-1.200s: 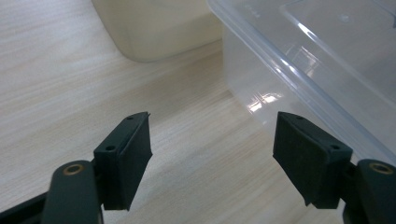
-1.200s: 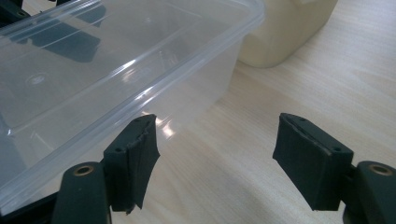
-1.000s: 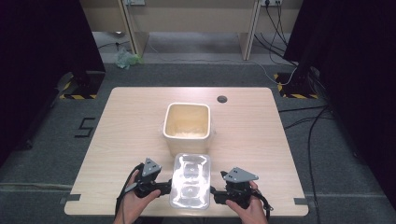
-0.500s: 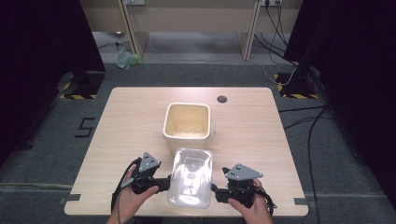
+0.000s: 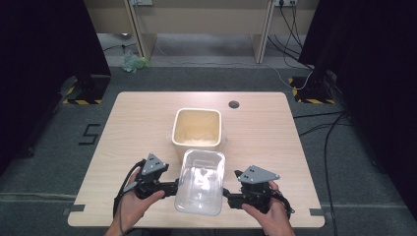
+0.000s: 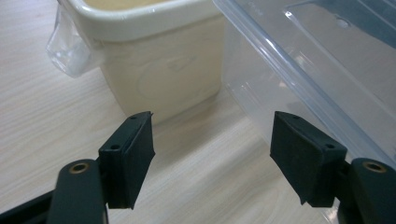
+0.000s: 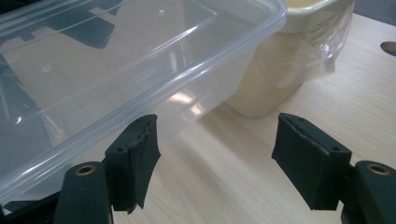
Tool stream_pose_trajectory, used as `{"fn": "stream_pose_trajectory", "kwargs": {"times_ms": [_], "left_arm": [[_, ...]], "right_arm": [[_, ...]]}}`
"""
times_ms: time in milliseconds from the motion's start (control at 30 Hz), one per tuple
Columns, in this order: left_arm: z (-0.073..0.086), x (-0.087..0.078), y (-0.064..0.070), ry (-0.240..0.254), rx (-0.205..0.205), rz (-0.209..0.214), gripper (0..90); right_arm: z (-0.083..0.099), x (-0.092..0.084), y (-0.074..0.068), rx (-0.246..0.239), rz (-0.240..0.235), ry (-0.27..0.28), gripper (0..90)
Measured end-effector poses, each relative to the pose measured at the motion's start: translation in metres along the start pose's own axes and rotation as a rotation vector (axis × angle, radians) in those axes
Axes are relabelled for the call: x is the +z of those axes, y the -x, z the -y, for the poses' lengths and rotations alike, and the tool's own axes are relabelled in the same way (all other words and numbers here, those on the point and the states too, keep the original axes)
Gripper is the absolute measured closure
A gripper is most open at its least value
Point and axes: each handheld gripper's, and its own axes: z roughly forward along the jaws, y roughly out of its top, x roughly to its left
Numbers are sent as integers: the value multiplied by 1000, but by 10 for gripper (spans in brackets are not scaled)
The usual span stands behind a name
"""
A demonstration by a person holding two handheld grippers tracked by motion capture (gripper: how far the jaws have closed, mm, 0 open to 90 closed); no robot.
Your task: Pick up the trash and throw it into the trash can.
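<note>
A clear plastic box (image 5: 200, 182) hangs between my two grippers at the table's front edge, its far end at the near rim of a cream tub (image 5: 196, 127). My left gripper (image 5: 169, 187) is at the box's left side and my right gripper (image 5: 228, 199) at its right side. In the left gripper view the jaws (image 6: 212, 158) stand open, with the clear box (image 6: 317, 60) outside the right jaw and the cream tub (image 6: 159, 70) ahead. In the right gripper view the jaws (image 7: 217, 161) are open too, the box (image 7: 116, 70) over the left jaw.
The wooden table (image 5: 137, 128) has a small round hole (image 5: 234, 104) near its far edge. A scrap of clear film (image 6: 70, 46) hangs off the tub's rim. Cables and dark stands lie on the floor around the table.
The clear box has risen and shifted a little away from me, toward the cream tub, and looks larger now. Both hands moved with it.
</note>
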Motion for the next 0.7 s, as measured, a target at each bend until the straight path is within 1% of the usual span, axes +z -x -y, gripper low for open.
{"fn": "stream_pose_trajectory", "kwargs": {"times_ms": [33, 167, 300, 533, 700], "left_arm": [[-2, -1, -1, -1, 4, 0, 296], [-9, -5, -4, 2, -4, 5, 296], [-15, -9, -7, 11, -9, 3, 296], [-22, -13, -10, 22, -12, -4, 298], [-32, -22, -14, 39, -17, -5, 299]], "right_arm": [[-2, -1, 0, 2, -4, 0, 307], [-10, -3, 2, 5, -10, 3, 307], [-20, -4, 3, -11, -11, 10, 307], [-32, -4, 6, -17, -17, 7, 307], [-40, -4, 7, -13, -38, 0, 307]]}}
